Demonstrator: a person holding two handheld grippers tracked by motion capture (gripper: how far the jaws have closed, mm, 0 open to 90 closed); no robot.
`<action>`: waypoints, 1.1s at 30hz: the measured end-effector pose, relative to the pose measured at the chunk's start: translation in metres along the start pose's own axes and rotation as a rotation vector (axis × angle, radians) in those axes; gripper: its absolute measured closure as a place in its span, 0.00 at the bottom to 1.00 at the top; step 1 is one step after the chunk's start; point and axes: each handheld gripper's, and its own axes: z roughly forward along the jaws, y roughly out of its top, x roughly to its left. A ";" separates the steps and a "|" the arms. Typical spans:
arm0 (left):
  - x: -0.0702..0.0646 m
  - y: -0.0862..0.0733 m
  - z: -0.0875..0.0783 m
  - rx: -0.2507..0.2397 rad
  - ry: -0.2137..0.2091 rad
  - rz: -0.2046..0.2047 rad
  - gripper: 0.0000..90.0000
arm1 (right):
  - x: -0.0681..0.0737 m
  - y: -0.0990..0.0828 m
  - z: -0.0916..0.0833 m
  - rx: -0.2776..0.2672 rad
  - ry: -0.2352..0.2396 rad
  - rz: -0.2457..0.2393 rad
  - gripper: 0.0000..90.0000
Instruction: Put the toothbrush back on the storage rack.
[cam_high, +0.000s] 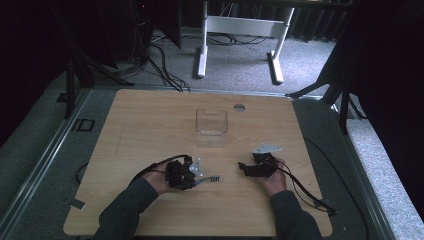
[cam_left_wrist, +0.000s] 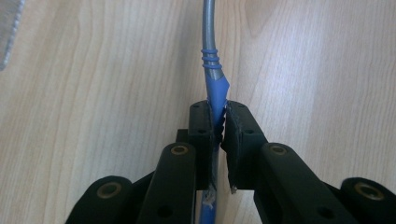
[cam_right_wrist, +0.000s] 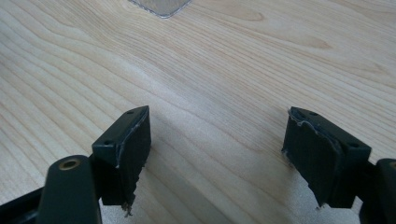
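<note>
2 grippers: left gripper (cam_left_wrist: 218, 128) clamped on blue-handled tool (cam_left_wrist: 215, 88), right gripper (cam_right_wrist: 217, 154) agape.

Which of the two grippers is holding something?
The left gripper: its jaws are closed on a blue-handled tool with a grey metal end. The right gripper has its jaws wide apart over bare table.

1. High view: fixed above the person's side, facing forward and down; takes in the whole desk (cam_high: 150, 125), with floor and a white frame (cam_high: 240, 25) beyond.
2. Left gripper view: rides the left hand-held gripper (cam_left_wrist: 218, 126), looking along its jaws, very close to the wood.
3. Right gripper view: rides the right hand-held gripper (cam_right_wrist: 217, 140), low over the desk, close.
4. Shared: desk surface in all three; clear box (cam_high: 211, 121) in high view, likely its corner (cam_right_wrist: 161, 7) in right gripper view.
</note>
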 end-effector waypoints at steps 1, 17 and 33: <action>0.000 0.000 -0.001 -0.005 0.002 -0.001 0.91 | 0.000 0.000 0.000 0.000 0.000 0.000 0.25; 0.009 -0.002 -0.015 -0.111 0.066 -0.091 0.91 | 0.000 0.000 0.000 -0.001 0.000 0.001 0.25; 0.015 -0.002 -0.021 -0.166 0.111 -0.165 0.91 | 0.000 0.000 0.000 -0.001 0.001 0.000 0.25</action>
